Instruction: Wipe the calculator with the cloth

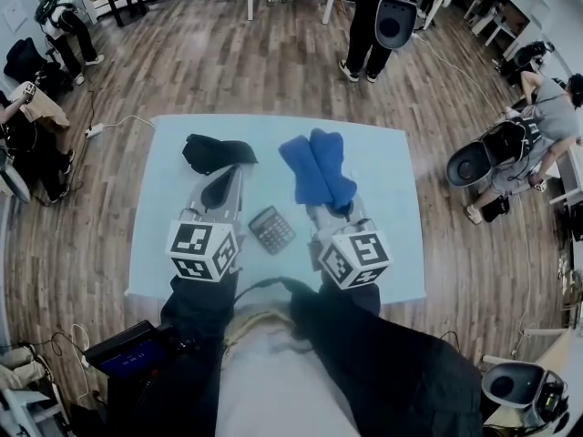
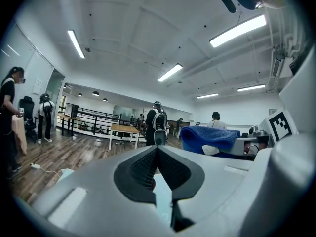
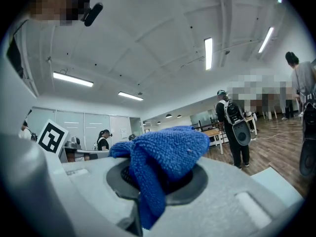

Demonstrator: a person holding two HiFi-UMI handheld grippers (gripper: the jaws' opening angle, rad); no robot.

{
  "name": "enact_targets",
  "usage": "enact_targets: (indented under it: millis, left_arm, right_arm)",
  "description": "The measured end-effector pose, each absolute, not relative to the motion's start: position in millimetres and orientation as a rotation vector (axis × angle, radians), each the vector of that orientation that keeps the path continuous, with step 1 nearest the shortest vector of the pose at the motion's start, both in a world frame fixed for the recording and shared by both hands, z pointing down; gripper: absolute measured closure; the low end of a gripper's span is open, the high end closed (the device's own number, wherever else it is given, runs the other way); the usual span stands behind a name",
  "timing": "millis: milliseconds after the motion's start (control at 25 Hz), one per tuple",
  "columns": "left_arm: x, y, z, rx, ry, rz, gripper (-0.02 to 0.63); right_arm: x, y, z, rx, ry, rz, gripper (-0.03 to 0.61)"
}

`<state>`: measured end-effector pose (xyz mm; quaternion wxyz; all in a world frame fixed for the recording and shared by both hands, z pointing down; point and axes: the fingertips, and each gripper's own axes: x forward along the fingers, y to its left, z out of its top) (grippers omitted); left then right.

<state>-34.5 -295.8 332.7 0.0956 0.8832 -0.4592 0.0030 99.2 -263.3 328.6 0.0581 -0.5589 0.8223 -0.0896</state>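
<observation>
I find the left claw (image 1: 226,182) (image 2: 158,151) drawn together. Its ribbed black pads meet at the tips with nothing caught between them, and it lies low over the pale blue tabletop (image 1: 392,167).

The right claw (image 1: 335,209) (image 3: 163,176) is clamped on the cloth (image 1: 319,167) (image 3: 165,154), a blue, looped-pile terry piece. In the right gripper view the fabric bunches over the dark, rounded pad recess and one fold hangs down between the jaws. From the head view, the rest of the cloth lies on the tabletop as a thick, doubled strip reaching away from that claw.

The calculator (image 1: 271,228) lies flat on the tabletop between the two claws, near the front edge. It is a small dark rectangle with a grid of keys, turned at an angle. It is apart from both claws and from the cloth.

A black bundle (image 1: 214,151) of limp, crumpled fabric sits on the tabletop just beyond the left claw's tips. I cannot tell whether they touch.
</observation>
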Motion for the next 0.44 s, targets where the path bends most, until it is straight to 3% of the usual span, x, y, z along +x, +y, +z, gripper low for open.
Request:
enact_targets:
  millis: [440]
  left_arm:
    - [-32.7,-297.3,334.1,2.609,-1.348,0.014,0.618]
  right_arm:
    - [98.8,-265.6,328.1,-1.683,2.493,-0.276,0.509]
